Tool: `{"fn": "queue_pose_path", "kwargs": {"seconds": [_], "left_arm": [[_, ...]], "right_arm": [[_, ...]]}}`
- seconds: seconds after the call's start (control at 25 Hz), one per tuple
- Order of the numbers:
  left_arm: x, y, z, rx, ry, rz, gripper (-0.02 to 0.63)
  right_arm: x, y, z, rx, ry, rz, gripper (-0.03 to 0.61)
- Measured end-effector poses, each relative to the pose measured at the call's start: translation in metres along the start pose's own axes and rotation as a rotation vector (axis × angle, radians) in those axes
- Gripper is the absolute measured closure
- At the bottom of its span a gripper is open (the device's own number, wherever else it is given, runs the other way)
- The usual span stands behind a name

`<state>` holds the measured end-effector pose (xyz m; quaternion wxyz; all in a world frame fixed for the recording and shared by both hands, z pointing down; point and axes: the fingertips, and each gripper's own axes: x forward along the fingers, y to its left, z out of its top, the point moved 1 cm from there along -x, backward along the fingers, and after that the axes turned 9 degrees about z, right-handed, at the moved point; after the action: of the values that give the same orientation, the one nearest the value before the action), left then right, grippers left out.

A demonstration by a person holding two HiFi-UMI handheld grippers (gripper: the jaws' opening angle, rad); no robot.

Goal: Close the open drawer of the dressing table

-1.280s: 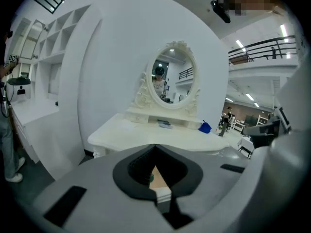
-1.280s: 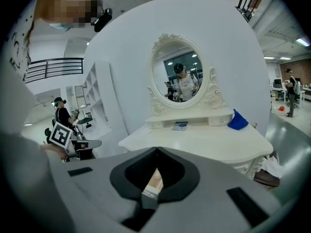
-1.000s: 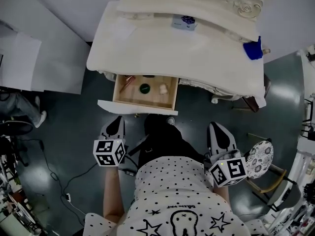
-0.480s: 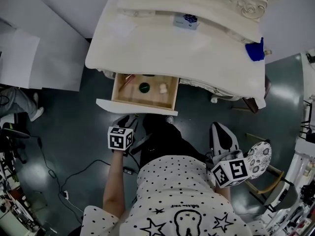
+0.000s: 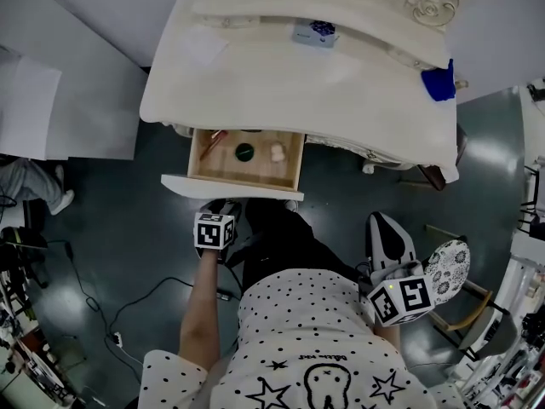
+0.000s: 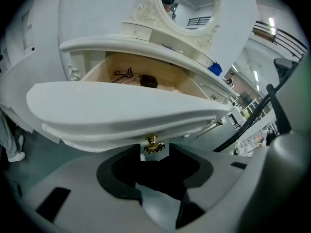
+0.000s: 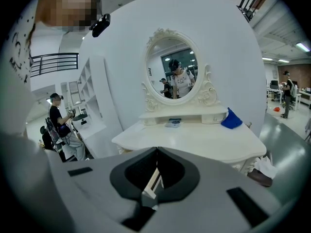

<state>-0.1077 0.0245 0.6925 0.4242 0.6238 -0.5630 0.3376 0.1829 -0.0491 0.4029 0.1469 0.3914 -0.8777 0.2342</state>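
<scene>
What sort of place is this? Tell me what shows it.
Probably a lab or workshop hall, not a home: the dressing table and mirror stand near a gallery railing and another person.

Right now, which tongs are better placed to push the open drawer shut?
Left. The left tongs face the drawer front, jaws just opened and empty, the brass knob straight ahead. The right tongs hang shut, off to the side, away from it.

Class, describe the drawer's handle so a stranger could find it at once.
Find the cream carved dressing table with the oval mirror. Its one open wooden drawer has a curved white front. At the middle of that front sits a small ornate gold knob, the only shiny metal on plain white.
</scene>
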Motion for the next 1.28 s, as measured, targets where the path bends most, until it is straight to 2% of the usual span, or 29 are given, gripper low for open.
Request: {"fn": "queue_pose_path", "kwargs": {"seconds": [0.16,0.24,0.88,1.28], "left_arm": [[0.006,-0.003,0.001,-0.023,0.008,-0.01,0.426],[0.007,-0.001,0.001,-0.028,0.008,0.007,0.465],[0.01,0.001,0.009,-0.002,-0.026,0.045,0.471],[0.023,0.005,0.036,0.033,-0.014,0.009,0.472]], "right_arm": [[0.0,0.0,-0.001,0.006,0.004,-0.003,0.569],[0.0,0.001,-0.001,0.006,0.002,-0.001,0.569],[0.008,0.011,0.003,0.005,-0.003,-0.003,0.569],[0.023,0.014,0.012,0.038,0.005,-0.05,0.569]]}}
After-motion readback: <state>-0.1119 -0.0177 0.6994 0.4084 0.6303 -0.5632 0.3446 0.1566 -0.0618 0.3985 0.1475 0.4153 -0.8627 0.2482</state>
